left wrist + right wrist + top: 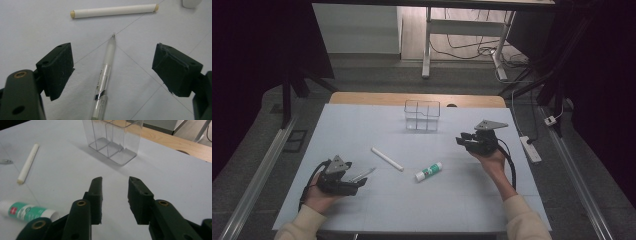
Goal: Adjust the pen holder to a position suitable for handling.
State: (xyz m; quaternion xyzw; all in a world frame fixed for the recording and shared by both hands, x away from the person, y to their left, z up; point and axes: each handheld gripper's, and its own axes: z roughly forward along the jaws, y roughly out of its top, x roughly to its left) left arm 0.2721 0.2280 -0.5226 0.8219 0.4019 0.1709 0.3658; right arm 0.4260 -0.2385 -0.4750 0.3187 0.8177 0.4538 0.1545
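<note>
Jaws of your left gripper (112, 72) stand wide around a clear plastic pen (103, 82); your right gripper (115, 197) hovers half-open, empty.

White sheet covers the surface (362, 125), wood edge bare at the far side. On it: clear divided container (422, 115) near far edge, white stick (387, 158) mid, glue stick (428, 171) just right of it, clear pen (362, 174) left.

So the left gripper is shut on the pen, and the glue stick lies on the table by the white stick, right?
Not quite: the left gripper is open. The left gripper view shows the pen lying between its jaws, untouched. The glue stick does lie on the table by the white stick.
</note>
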